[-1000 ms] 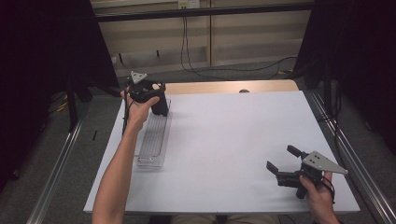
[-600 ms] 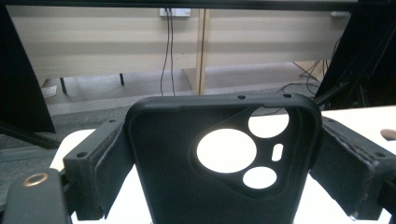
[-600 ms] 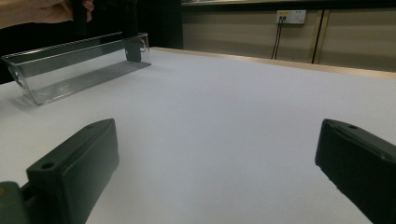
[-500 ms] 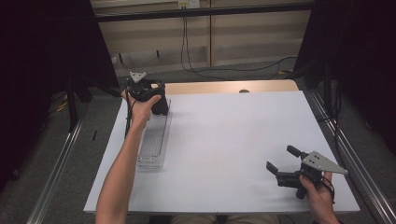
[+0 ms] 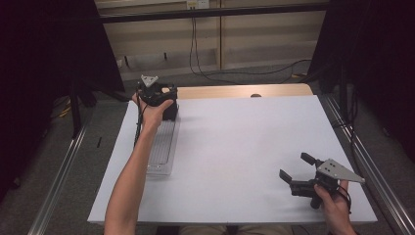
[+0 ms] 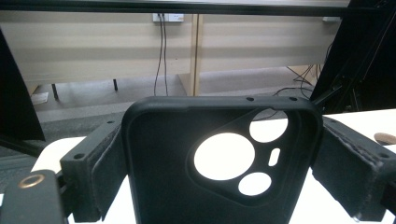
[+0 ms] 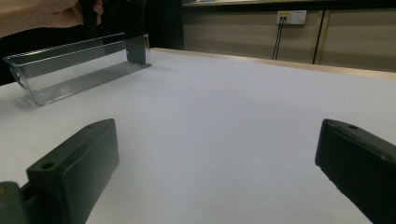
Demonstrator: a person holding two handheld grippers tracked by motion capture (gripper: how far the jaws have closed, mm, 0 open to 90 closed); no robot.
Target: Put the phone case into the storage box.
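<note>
One black phone case (image 6: pixel 219 163) is clamped between the jaws of the left gripper (image 5: pixel 164 105), which the person holds at the far end of a clear plastic tray (image 5: pixel 161 147) on the left part of the white table (image 5: pixel 244 147). In the left gripper view the case stands upright between the two padded jaws, its inner face and camera cut-outs toward the lens, with both long edges pressed by the pads. In the right gripper view the case's lower end shows just inside the tray's far end wall; whether it already touches the tray floor cannot be told. The right gripper (image 5: pixel 299 171) rests near the table's front right corner, well apart from the tray, its jaws spread wide with nothing between them. Judged from this arrangement, the grasp and carry of the case are done and the placing into the tray is in hand; what appears to remain is seating the case, letting go of it, and drawing the left gripper clear.
</note>
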